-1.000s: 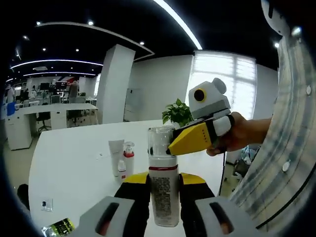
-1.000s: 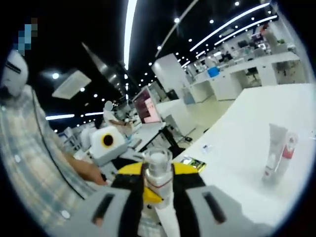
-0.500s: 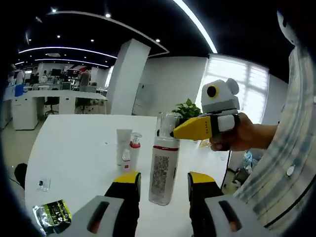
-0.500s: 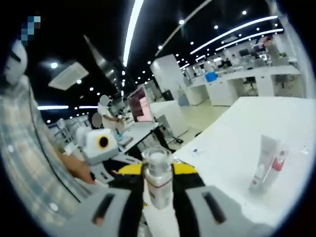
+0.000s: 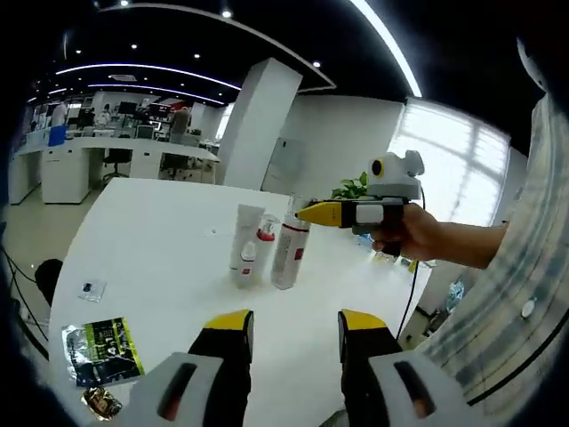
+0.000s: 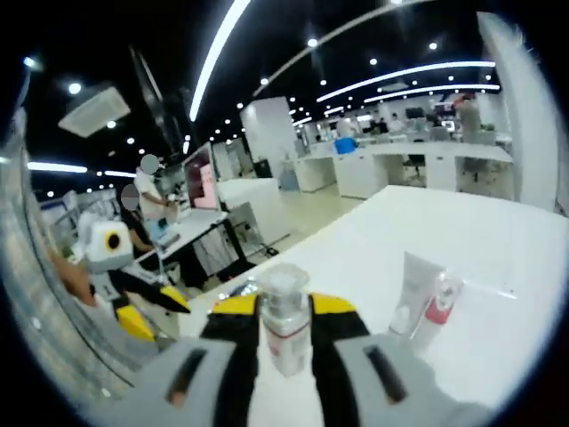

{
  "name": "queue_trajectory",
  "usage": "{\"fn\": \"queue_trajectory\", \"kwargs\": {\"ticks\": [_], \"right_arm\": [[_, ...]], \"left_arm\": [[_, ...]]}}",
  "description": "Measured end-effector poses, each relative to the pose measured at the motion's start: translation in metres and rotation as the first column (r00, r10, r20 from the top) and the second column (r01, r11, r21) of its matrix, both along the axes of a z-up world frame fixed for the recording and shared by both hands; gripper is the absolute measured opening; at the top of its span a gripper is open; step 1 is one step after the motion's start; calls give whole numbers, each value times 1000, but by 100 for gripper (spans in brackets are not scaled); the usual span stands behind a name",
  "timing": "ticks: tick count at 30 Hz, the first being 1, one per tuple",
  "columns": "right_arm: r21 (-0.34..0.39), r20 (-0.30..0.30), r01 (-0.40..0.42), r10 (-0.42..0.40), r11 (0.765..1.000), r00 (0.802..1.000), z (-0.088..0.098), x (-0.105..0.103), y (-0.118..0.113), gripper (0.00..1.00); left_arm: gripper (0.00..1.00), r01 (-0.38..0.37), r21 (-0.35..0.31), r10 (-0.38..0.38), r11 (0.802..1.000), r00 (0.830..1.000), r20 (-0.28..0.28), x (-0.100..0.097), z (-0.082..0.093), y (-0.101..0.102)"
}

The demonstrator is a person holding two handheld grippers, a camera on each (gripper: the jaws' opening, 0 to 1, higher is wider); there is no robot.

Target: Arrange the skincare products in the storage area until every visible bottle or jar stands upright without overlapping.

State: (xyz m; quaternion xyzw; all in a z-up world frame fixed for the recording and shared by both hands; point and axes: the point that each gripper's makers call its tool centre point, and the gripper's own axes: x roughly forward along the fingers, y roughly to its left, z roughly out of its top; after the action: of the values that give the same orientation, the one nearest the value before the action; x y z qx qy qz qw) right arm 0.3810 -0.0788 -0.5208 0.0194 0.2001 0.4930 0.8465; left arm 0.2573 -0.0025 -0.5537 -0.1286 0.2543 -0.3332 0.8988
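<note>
Now the right tool [image 6: 284, 334] is clamped on the neck of one clear-capped bottle [image 5: 289, 253] standing upright on the white counter [image 5: 160, 258], while the left tool [image 5: 293, 334] hangs apart with nothing between its jaws. Just beside the bottle stand three more upright products: one white tube [image 5: 244, 240], one red-collared pump bottle [image 5: 264, 245] and one small bottle [image 5: 248, 261]. One dark packet [image 5: 102, 347] lies near the counter's edge, well apart.

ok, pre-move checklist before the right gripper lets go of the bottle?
1. Right gripper shut on bottle: ok, jaws at its clear cap.
2. Bottle upright: ok.
3. Bottle base on table: cannot tell for sure; looks set down in the left gripper view.
4. No overlap with tube and small red-collared bottle: close beside them; contact cannot tell.
5. Left gripper away from the bottle, open: ok.
</note>
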Motion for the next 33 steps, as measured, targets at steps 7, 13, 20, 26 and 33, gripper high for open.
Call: {"fn": "queue_trajectory", "kwargs": {"ticks": [7,13,20,26,33], "right_arm": [[-65,56,65,-62,996,997,-23,21,-24,19],[-107,104,113,-102,988,989,-44,36,-44,19],[-144,165,124,-100,982,981,-76,54,-57,19],[-130,197,150,-122,980,973,-92,69,-60,19],[-129,237,134,-100,983,966,-109,77,-57,19]], "left_arm": [[38,-85,12,85,996,996,-18,-7,-8,14],[38,-127,-3,127,992,991,-29,-7,-7,17],[38,-183,-31,182,983,983,-34,-12,-3,21],[38,-215,-12,214,977,976,-44,-20,-4,21],[37,-255,0,255,967,965,-55,-27,-6,20]]}}
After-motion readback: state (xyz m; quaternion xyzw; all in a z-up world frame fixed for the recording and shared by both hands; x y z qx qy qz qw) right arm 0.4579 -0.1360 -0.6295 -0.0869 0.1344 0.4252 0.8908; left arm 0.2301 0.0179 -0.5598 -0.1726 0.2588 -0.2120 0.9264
